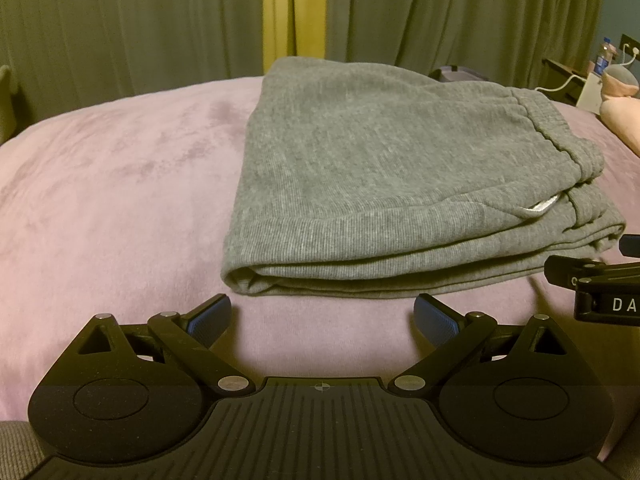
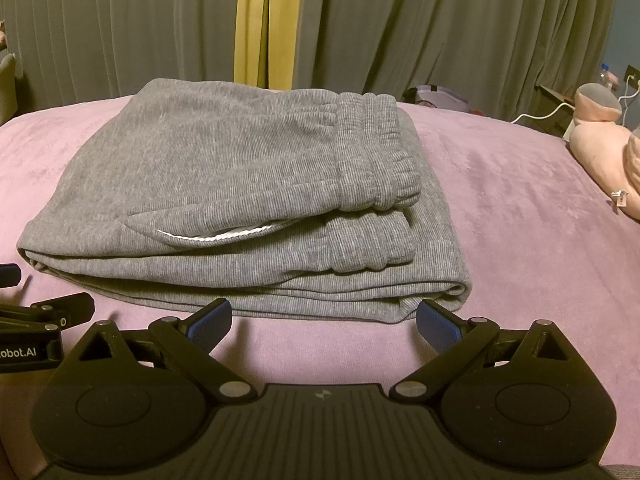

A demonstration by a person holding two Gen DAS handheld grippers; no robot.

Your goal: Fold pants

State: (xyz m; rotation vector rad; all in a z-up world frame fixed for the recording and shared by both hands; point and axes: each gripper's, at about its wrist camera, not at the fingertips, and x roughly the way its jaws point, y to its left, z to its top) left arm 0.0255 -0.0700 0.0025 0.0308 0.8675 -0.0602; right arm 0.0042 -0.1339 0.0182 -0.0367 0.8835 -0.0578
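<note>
Grey sweatpants (image 1: pixel 384 176) lie folded in a thick stack on a pink bedspread (image 1: pixel 120 184), waistband to the right, a white pocket lining peeking out. My left gripper (image 1: pixel 322 316) hovers just in front of the stack's near edge, open, nothing between its blue pads. In the right wrist view the same pants (image 2: pixel 240 200) fill the middle, and my right gripper (image 2: pixel 324 322) is open at the near folded edge, its right pad close to the cloth corner. Each gripper shows at the edge of the other's view: the right one (image 1: pixel 600 284), the left one (image 2: pixel 36 320).
Grey-green curtains (image 1: pixel 160 20) with a yellow strip hang behind the bed. A pink plush toy (image 2: pixel 604 152) lies at the right on the bedspread (image 2: pixel 520 220). Beyond it stand a bedside table with a water bottle (image 1: pixel 604 56) and white cables.
</note>
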